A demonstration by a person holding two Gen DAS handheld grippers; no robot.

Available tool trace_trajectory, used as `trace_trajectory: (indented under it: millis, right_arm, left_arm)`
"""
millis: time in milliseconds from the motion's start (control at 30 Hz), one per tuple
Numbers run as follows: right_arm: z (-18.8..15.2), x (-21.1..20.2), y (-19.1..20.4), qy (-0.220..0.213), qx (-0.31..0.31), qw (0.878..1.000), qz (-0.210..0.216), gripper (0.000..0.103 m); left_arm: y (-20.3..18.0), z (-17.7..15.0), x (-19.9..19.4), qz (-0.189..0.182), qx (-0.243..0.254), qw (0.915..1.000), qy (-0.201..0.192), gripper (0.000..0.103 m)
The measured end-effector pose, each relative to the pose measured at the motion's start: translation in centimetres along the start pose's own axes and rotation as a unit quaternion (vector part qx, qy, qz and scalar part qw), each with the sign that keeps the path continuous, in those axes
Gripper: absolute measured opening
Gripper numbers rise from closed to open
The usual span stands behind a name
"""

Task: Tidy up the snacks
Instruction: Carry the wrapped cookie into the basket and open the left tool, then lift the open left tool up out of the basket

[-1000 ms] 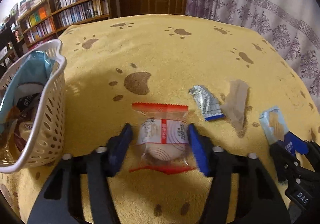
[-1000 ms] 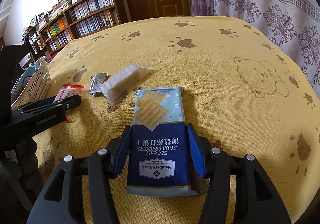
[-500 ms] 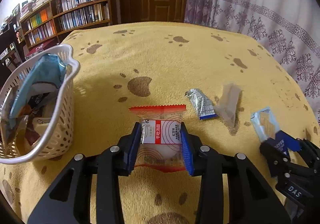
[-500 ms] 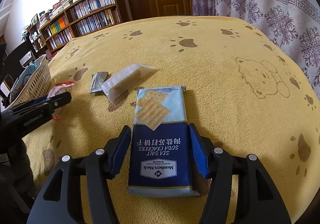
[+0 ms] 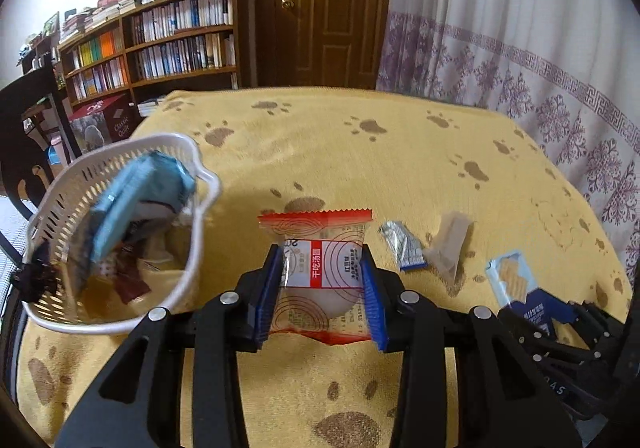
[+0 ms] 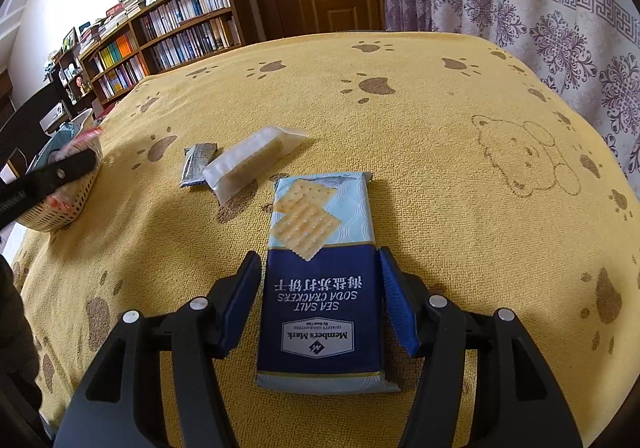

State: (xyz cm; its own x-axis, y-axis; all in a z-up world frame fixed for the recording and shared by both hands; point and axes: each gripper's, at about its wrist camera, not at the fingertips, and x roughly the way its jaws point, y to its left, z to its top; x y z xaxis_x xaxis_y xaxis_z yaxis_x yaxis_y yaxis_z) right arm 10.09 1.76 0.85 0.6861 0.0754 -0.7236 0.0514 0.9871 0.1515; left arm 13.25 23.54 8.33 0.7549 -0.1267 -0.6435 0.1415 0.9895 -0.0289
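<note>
left gripper (image 5: pixel 322 290) pinches red-edged snack packet (image 5: pixel 320 268) | right gripper (image 6: pixel 320 300) spread astride cracker pack (image 6: pixel 320 288) | carry packet above basket (image 5: pixel 200 248) rim, release inside

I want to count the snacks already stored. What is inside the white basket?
The white basket holds a light blue packet and a dark red wrapper; anything beneath them is covered.

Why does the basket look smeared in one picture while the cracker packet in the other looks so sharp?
Left wrist view: motion blur smears the white basket and the snacks inside, though the red-edged packet in the left claw stays crisp. Right wrist view: the soda cracker pack is sharp. Both fisheye views bend the edges.
</note>
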Motion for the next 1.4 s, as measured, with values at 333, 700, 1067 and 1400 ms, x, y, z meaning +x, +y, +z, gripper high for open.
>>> trace_trajectory:
  millis: [333,700,1067,1400]
  right_arm:
    - [0.0,0.0,0.0,0.0,0.0,1.0,-0.001,0.059]
    - [0.0,0.0,0.0,0.0,-0.001,1.0,-0.002,0.059]
    - [0.0,0.1,0.0,0.002,-0.005,1.0,-0.007,0.059]
    - [0.0,0.0,0.1,0.002,-0.009,1.0,-0.01,0.059]
  left_arm:
    - [4.5,1.8,-2.6,0.039,-0.038,0.9978,-0.038,0.039]
    - [11.1,2.7,-3.7,0.091,-0.091,0.99,-0.056,0.039]
    - [14.6,2.6,-2.7,0.136,-0.123,0.9808,-0.066,0.052]
    - [15.4,1.5,-2.6,0.155,-0.146,0.9743,-0.074,0.076]
